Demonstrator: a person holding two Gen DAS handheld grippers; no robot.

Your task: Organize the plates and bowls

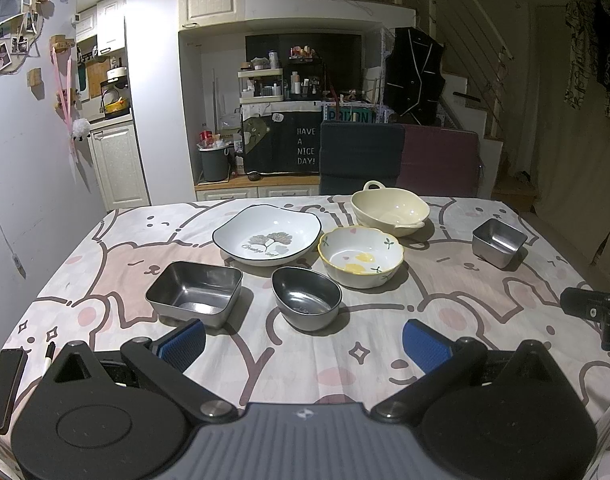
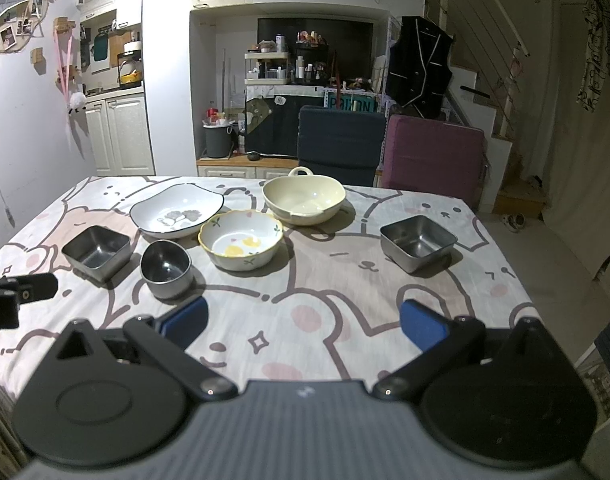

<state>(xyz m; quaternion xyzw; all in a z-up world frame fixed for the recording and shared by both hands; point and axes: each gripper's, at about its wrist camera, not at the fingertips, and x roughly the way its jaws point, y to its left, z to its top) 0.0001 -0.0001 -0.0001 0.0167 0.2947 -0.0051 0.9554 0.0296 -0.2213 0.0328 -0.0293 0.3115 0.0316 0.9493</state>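
On the bear-print tablecloth stand a white leaf-print plate (image 1: 267, 235) (image 2: 177, 210), a yellow-rimmed floral bowl (image 1: 361, 256) (image 2: 241, 245), a cream handled bowl (image 1: 389, 207) (image 2: 303, 198), a round steel bowl (image 1: 306, 297) (image 2: 165, 267), a square steel dish at the left (image 1: 194, 291) (image 2: 95, 252) and another at the right (image 1: 499, 241) (image 2: 418, 242). My left gripper (image 1: 303, 344) is open and empty, just short of the round steel bowl. My right gripper (image 2: 303, 322) is open and empty, over bare cloth in front of the floral bowl.
A phone (image 1: 3, 388) and a pen (image 1: 49, 354) lie at the table's near left corner. Two chairs, dark blue (image 2: 341, 144) and purple (image 2: 433, 152), stand at the far edge. The right gripper's body shows at the right of the left wrist view (image 1: 597, 312).
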